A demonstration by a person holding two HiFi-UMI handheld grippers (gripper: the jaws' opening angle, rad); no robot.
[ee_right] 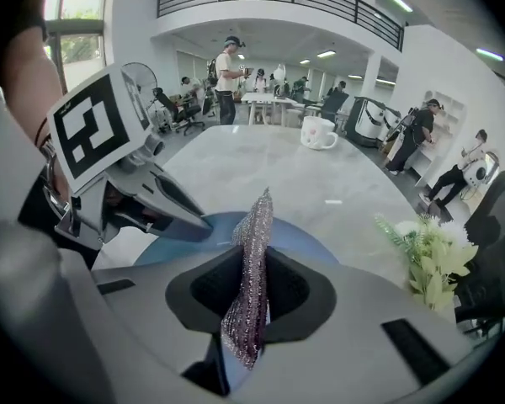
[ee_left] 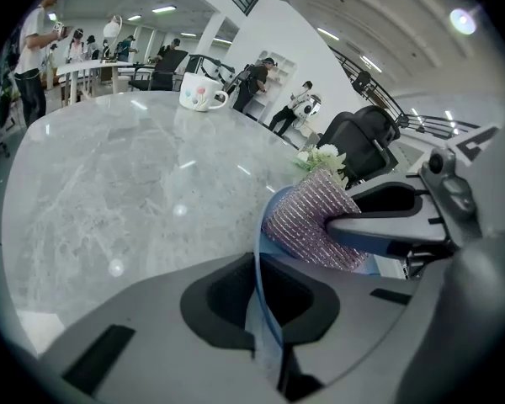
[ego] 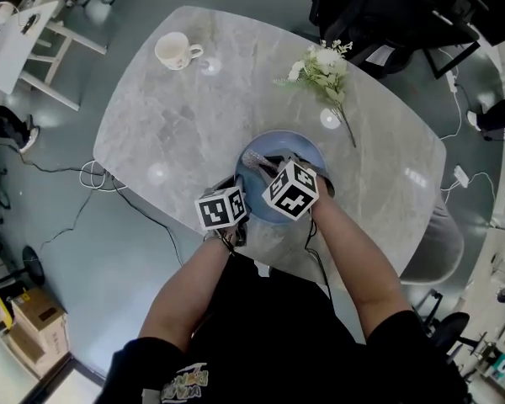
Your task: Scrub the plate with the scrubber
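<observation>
Left tongs tight on plate rim, right tongs tight on scrubber.

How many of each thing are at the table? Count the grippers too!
Mug: 1
Flowers: 1 bunch
Plate: 1
Scrubber: 1
Grippers: 2 (left gripper, right gripper)
Total: 6
</observation>
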